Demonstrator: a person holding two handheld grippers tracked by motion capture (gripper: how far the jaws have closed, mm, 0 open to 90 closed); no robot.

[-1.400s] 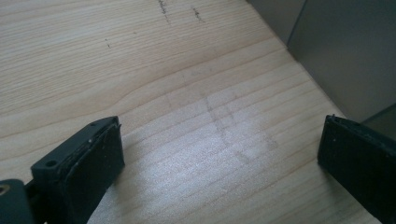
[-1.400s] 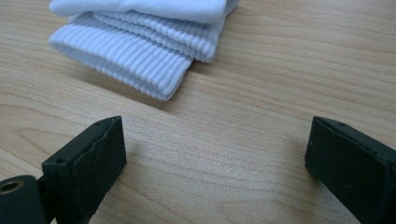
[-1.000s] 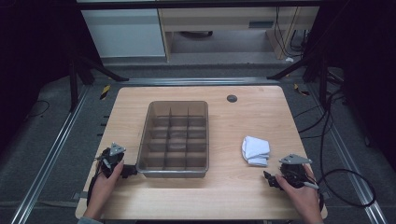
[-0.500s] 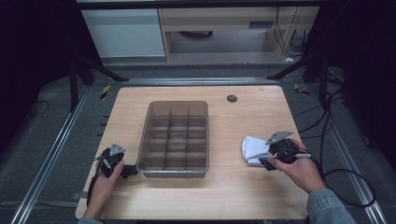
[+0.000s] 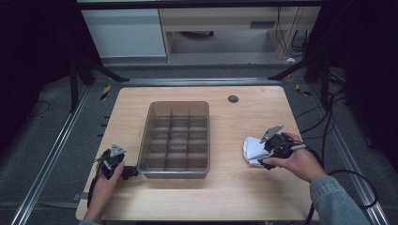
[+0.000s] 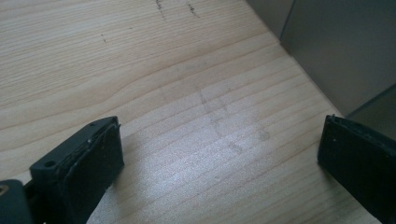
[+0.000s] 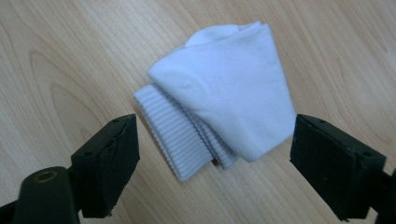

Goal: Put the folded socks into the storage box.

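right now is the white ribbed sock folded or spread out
Folded: the white ribbed sock lies as a compact bundle, its ribbed cuff layers stacked under the smooth part, on the wooden table.

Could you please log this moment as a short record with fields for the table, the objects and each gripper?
surface: wooden table
container: clear divided bin, middle of table, compartments look empty
item: folded white sock, lying on the table right of the bin
left gripper: open, over bare wood beside the bin's near left corner
right gripper: open, jaws on either side of the sock, not closed on it
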